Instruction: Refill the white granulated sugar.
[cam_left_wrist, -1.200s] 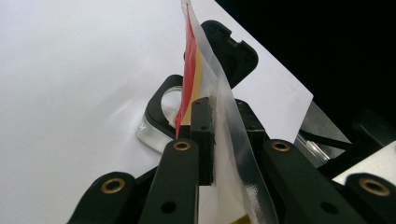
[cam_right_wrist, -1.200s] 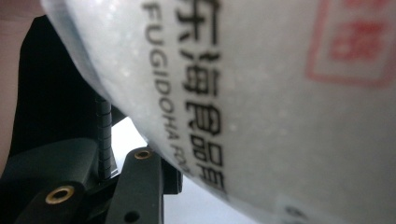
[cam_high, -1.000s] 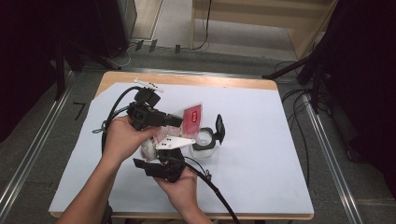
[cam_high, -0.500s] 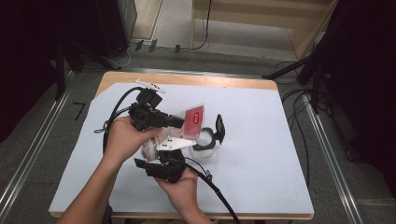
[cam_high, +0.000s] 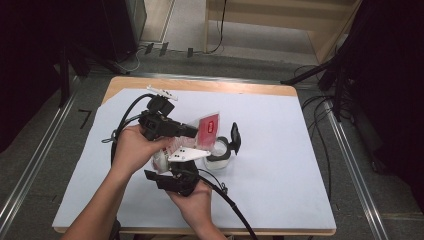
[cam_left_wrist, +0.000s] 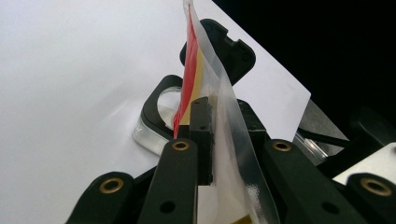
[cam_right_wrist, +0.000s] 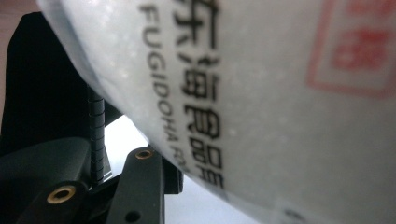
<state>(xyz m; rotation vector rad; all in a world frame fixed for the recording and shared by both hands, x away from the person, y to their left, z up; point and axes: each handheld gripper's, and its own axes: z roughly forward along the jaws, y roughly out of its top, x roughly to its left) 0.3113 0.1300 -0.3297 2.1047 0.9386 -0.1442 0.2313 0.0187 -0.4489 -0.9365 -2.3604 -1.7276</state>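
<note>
Your left gripper (cam_high: 192, 132) was clamped on the packet's (cam_high: 207, 127) top edge; your right gripper (cam_high: 172, 160) gripped its white body beside the open container (cam_high: 218, 152). To pour cleanly, you needed the mouth directly above that container.

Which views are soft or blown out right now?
Left gripper view: table sheet blown out to flat white, pouch fairly sharp, background black. Right gripper view: pouch so close its print blurs, worst at the red stamp. High view: even light, dark surroundings, no glare.
</note>
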